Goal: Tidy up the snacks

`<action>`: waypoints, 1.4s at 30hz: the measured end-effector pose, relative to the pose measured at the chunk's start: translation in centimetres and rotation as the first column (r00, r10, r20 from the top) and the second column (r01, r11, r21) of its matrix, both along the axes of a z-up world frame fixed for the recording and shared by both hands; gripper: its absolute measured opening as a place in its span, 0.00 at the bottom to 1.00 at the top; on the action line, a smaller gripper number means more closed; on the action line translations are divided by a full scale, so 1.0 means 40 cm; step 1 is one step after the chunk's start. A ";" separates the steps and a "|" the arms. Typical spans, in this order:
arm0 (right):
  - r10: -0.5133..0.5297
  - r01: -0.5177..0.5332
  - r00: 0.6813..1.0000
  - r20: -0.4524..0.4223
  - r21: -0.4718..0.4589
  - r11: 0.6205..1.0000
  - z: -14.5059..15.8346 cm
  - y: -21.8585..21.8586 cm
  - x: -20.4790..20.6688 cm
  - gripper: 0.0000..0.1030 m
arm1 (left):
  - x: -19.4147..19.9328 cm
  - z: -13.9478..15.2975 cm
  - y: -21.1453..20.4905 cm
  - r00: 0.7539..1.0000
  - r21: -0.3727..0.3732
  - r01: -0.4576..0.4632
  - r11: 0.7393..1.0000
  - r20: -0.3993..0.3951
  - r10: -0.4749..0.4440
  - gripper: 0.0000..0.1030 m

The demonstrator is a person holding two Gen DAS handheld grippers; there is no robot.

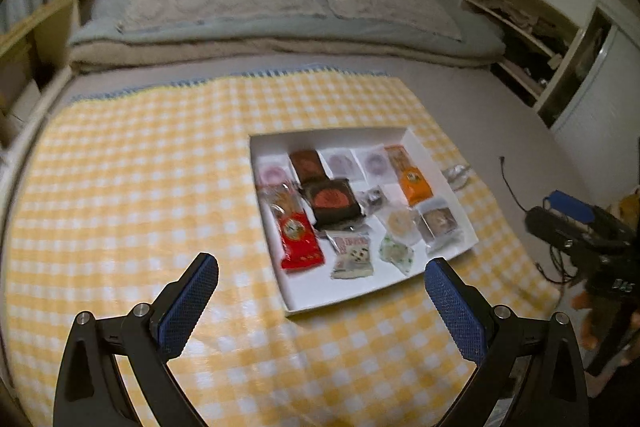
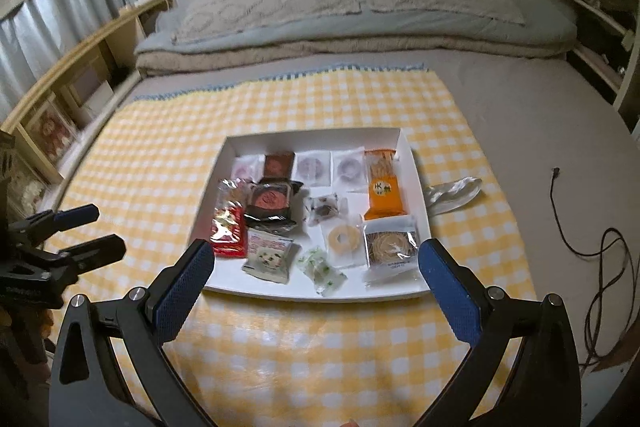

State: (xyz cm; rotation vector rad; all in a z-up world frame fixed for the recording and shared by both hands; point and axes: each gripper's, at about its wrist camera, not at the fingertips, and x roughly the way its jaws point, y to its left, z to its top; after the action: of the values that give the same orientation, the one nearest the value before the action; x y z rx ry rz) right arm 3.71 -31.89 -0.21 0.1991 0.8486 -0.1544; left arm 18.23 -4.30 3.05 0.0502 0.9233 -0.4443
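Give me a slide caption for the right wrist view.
Open right gripper above a white tray of wrapped snacks on a yellow checked cloth.

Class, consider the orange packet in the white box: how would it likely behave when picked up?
The orange packet looks like thin printed film, so probably light and crinkly. Its long flat shape may flex if pinched at one end. The glossy surface could slip.

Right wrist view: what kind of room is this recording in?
Most likely a bedroom: the snack tray sits on a yellow checked cloth spread over a bed, with two pillows and folded bedding at its head.
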 end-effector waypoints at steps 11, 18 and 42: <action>-0.035 0.044 0.988 0.151 -0.055 0.997 0.069 0.065 -0.144 1.00 | -0.230 0.088 0.092 0.979 -0.038 -0.039 0.999 0.201 0.046 1.00; -0.032 0.061 0.974 0.225 -0.120 0.991 0.080 0.117 -0.219 1.00 | -0.365 0.073 0.153 0.954 -0.063 -0.067 0.996 0.287 0.082 1.00; -0.037 0.105 0.955 0.294 -0.219 0.970 0.007 0.214 -0.343 1.00 | -0.525 -0.040 0.189 0.922 0.049 -0.154 0.987 0.366 0.126 1.00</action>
State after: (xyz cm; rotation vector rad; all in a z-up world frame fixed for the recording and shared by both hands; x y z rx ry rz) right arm -10.01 -23.33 0.07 0.0299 0.5267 -0.2837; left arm -2.75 3.26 1.43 0.1317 0.5741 -0.2536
